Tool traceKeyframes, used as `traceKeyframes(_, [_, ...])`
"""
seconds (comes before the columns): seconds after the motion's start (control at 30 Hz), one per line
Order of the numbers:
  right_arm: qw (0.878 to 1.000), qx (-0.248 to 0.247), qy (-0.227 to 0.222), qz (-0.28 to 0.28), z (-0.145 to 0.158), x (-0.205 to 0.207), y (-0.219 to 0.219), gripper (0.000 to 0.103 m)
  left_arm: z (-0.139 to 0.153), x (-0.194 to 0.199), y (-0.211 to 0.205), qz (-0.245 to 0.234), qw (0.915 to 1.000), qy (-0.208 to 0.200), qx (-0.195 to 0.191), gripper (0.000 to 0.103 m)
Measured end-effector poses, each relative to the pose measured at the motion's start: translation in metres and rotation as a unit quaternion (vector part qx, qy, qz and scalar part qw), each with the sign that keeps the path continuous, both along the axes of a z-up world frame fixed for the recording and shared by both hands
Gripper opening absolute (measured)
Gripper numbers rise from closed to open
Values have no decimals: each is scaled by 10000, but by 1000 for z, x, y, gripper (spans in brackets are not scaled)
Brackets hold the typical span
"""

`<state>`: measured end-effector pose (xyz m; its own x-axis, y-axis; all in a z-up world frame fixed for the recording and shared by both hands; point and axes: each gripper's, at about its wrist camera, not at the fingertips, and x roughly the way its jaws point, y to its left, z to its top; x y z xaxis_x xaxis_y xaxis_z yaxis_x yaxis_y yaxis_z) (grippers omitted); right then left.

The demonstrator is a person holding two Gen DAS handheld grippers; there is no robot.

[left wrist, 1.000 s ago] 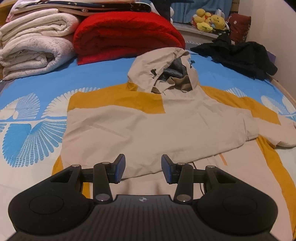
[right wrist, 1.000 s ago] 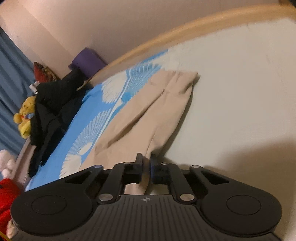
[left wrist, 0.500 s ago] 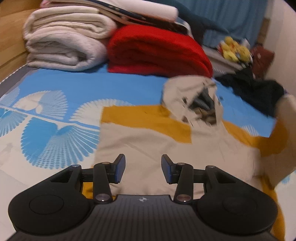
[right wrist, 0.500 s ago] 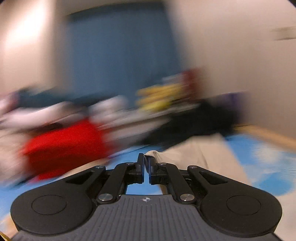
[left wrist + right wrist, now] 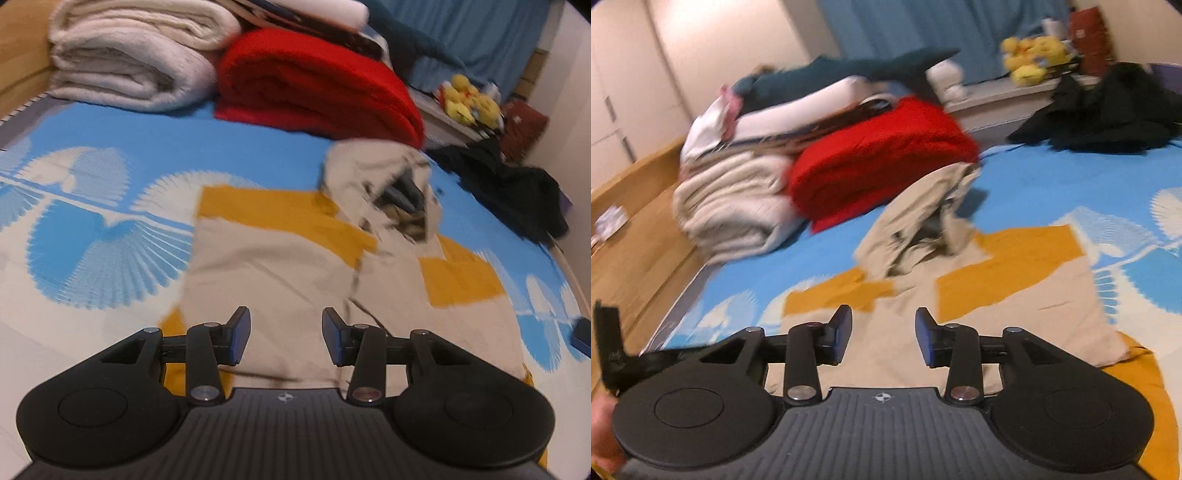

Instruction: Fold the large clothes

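Observation:
A beige and mustard hooded jacket [image 5: 280,266] lies flat on the blue patterned bed sheet [image 5: 110,155], hood [image 5: 384,184] toward the far side. Both sleeves lie folded in over its body. The jacket also shows in the right wrist view [image 5: 1015,295], with its hood [image 5: 919,221] standing crumpled. My left gripper [image 5: 286,341] is open and empty above the jacket's lower part. My right gripper [image 5: 882,339] is open and empty above the jacket's middle.
A red folded blanket [image 5: 314,85] and cream folded blankets [image 5: 129,59] are stacked at the far side of the bed. A black garment [image 5: 513,184] lies at the far right. Yellow plush toys [image 5: 469,99] sit on a ledge. A wooden bed frame [image 5: 631,229] runs along the left.
My right gripper was shut on the jacket's right sleeve, carried it across over the jacket's body, and has now opened and let go. My left gripper stayed open and turned slightly left.

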<state>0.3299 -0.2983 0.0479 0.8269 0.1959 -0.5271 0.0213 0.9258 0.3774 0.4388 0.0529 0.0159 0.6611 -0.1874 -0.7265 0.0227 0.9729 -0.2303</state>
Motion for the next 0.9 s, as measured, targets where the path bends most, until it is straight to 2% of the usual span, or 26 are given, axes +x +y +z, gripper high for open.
traceKeyframes(0.07, [9991, -21, 258, -334, -18, 11, -13, 40, -11, -1, -21, -311, 9995, 96, 9, 46])
traceKeyframes(0.13, [9980, 226, 357, -474, -33, 16, -26, 41, -19, -3, -43, -677, 9977, 99, 2, 46])
traceKeyframes(0.23, [9949, 122, 293, -960, -42, 18, -38, 41, -34, -13, -83, -1276, 9917, 132, -38, 47])
traceKeyframes(0.3, [9935, 314, 88, -1092, -43, 18, -46, 41, -41, -20, -108, -1632, 9865, 80, -95, 48])
traceKeyframes(0.37, [9939, 174, -51, -1091, -42, 20, -47, 41, -50, -26, -133, -1917, 9814, 4, -20, 57])
traceKeyframes(0.47, [9952, 22, -68, -977, -42, 25, -45, 41, -63, -27, -158, -1959, 9805, 0, 163, 61])
traceKeyframes(0.6, [9953, -56, -46, -970, -43, 33, -45, 41, -82, -16, -178, -1750, 9836, 247, 346, 60])
traceKeyframes(0.63, [9952, -34, -13, -974, -44, 34, -45, 41, -86, -13, -182, -1734, 9833, 256, 491, 54])
traceKeyframes(0.67, [9951, 5, 26, -990, -45, 36, -47, 41, -89, -12, -185, -1715, 9821, 243, 736, 31])
traceKeyframes(0.7, [9949, 34, 65, -1002, -46, 36, -49, 41, -87, -12, -185, -1714, 9812, 210, 863, 13])
traceKeyframes(0.73, [9947, 54, 139, -1019, -50, 38, -50, 41, -78, -13, -178, -1637, 9831, 94, 812, 5])
traceKeyframes(0.8, [9935, 121, 331, -1078, -56, 41, -51, 41, -48, -14, -155, -1271, 9896, -463, 491, 4])
traceKeyframes(0.83, [9926, 200, 455, -1111, -61, 43, -52, 41, -31, -15, -141, -1026, 9909, -751, 432, 3])
traceKeyframes(0.9, [9892, 423, 744, -1189, -71, 46, -55, 41, -3, -19, -104, -246, 9901, -1300, 478, 0])
